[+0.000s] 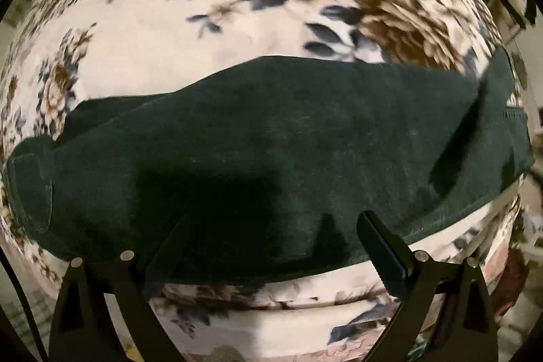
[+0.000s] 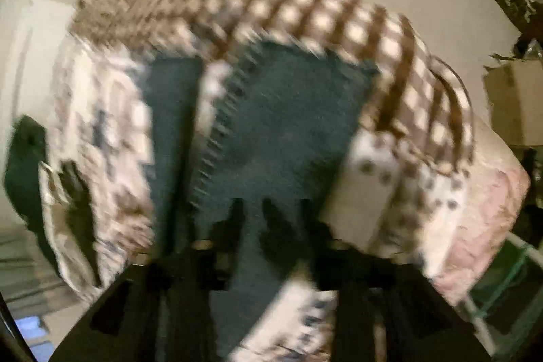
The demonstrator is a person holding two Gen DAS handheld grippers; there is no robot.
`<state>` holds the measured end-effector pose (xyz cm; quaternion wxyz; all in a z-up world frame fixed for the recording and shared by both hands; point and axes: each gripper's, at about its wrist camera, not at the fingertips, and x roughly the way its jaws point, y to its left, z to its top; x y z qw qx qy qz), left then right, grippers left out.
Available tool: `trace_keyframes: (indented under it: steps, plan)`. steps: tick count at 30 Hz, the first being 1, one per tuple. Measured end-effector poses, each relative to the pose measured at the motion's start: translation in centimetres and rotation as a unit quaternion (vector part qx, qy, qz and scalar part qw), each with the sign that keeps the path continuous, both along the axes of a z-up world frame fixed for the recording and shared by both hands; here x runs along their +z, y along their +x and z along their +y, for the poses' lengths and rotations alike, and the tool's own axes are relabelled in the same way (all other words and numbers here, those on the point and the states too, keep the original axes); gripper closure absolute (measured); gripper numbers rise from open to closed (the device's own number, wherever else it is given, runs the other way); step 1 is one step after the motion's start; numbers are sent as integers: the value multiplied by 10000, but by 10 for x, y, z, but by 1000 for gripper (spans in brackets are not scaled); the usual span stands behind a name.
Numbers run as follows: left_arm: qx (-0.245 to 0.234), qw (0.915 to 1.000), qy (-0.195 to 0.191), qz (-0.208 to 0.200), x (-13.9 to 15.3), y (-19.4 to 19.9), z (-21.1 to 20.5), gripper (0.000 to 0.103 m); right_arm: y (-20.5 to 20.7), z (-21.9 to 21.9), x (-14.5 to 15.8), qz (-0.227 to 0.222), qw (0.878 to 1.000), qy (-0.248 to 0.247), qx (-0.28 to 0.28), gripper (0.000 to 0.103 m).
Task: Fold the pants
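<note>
We find both views lit warm and fairly dim, with black vignetting and strong fisheye bending at the rims. The left wrist view is mostly sharp at centre; a hard dark shadow (image 1: 203, 192) falls on the pants (image 1: 288, 138), and the floral blanket (image 1: 135, 39) smears toward the top. The right wrist view is heavily motion-blurred throughout; its gripper (image 2: 253, 209) appears doubled, possibly ghosting.

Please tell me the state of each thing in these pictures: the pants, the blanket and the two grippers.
pants: lying partly folded on the blanket
blanket: spread flat under the pants
left gripper: open over the pants' near edge, holding nothing
right gripper: blurred, fabric between its fingers, grip unclear
</note>
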<state>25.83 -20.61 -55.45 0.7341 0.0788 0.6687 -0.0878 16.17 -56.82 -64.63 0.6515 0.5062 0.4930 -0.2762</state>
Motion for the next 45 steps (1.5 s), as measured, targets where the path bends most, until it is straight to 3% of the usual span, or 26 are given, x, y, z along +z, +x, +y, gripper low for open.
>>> trace_keyframes:
  steps: [1,2,5,8,9,10,13,17,19,21,23,27,28,29,31,37,43,45]
  plan:
    - [-55,9999,63,-61,1,-1,-3,3,10,1,8,-167,9998,-53,64,36]
    - [-85,9998,129,-106,1,0,-5,3,29,5,15,-279,9993,-109,242,31]
    - [-87,9995,231,-185,0,5,-12,3,97,23,15,-66,9953,-123,963,31]
    - [-56,9991,318,-262,-4,17,-15,3,136,34,-18,716,9894,-144,1259,33]
    - [-56,9989,363,-284,-5,21,-16,3,140,36,-26,801,9886,-161,1266,42]
    - [-49,9989,368,-282,-6,28,-15,3,143,37,-28,905,9879,-253,1231,83]
    - [2,9992,311,-263,-5,40,-9,3,133,42,-3,572,9909,-532,1097,88]
    - [72,9995,165,-245,2,52,-3,3,72,43,38,-173,9957,-642,645,88]
    - [111,9997,115,-177,-2,48,5,3,39,31,25,-62,9976,-504,477,87]
    - [126,9999,91,-61,-7,47,7,3,17,22,-12,277,9992,-97,278,79]
    - [114,9999,58,4,-10,42,10,3,-7,15,-33,48,9994,325,-56,75]
    - [22,10000,69,-7,-11,41,14,3,-32,7,-18,-471,9976,244,-447,75]
    - [17,10000,71,14,-13,41,16,3,-39,4,-10,-575,9966,143,-572,80]
    - [24,10000,68,62,-15,42,17,3,-41,3,-5,-593,9960,34,-666,92]
    - [82,9999,27,141,-18,41,17,3,-39,-3,1,-742,9951,26,-656,97]
    - [42,10000,-38,42,-13,26,7,3,-20,-6,50,-1370,9898,-138,-362,97]
    - [92,9999,-99,-96,1,30,0,3,2,8,119,-2631,9646,-144,79,98]
    - [97,9999,-81,-118,3,34,-4,3,0,5,125,-2543,9658,-455,203,98]
